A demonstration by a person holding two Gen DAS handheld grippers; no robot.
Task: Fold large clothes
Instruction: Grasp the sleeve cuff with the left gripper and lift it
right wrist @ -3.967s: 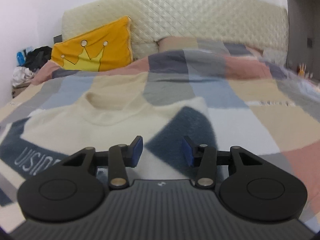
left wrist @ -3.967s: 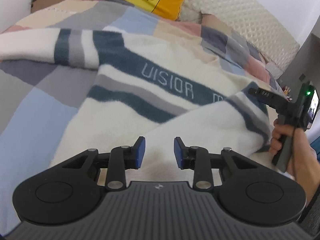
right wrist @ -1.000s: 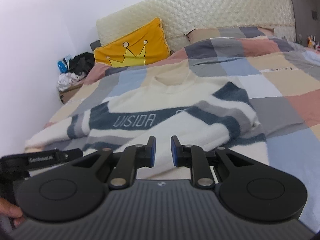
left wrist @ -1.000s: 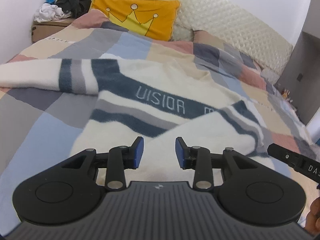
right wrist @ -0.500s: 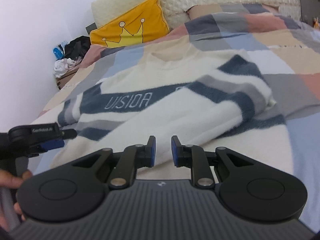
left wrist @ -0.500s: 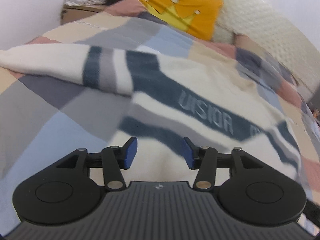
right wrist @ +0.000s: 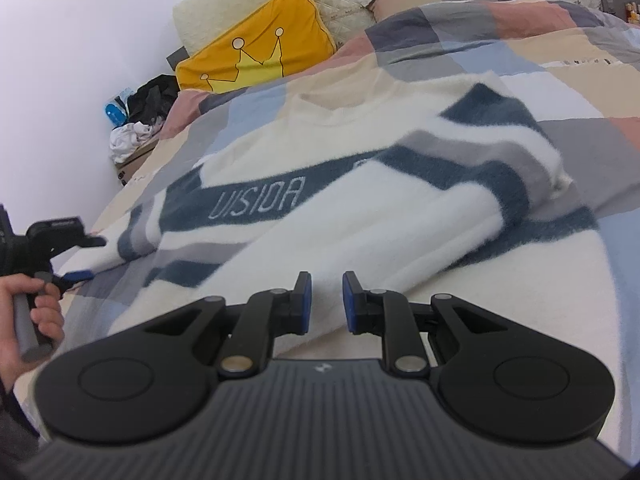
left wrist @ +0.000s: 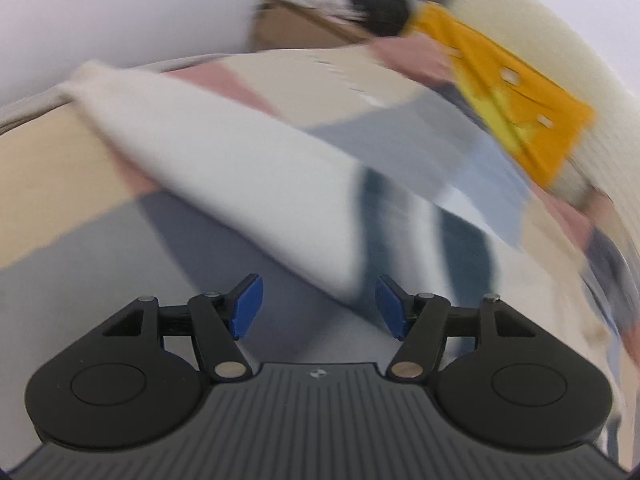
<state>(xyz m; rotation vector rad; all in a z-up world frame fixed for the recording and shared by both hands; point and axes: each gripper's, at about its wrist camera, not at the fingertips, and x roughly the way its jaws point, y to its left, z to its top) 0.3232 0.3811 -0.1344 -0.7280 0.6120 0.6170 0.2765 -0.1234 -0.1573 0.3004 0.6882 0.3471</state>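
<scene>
Fuzzy knit sweater on smooth woven checked quilt; matt black plastic right gripper, blue pads.

Soft, even daylight fills the room with hardly a shadow, but the left wrist view is smeared by motion blur from nine to three o'clock, while the right wrist view stays crisp, bowing and darkening only at its fisheye corners.

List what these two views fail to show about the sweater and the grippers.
- Sweater lettering, right wrist view: the word's end is covered by the folded-over sleeve.
- Outstretched sleeve, left wrist view: motion blur hides its texture and cuff.
- Left gripper, right wrist view: small at the frame edge; opening unreadable there.
- Sweater hem: hidden behind the right gripper.
</scene>
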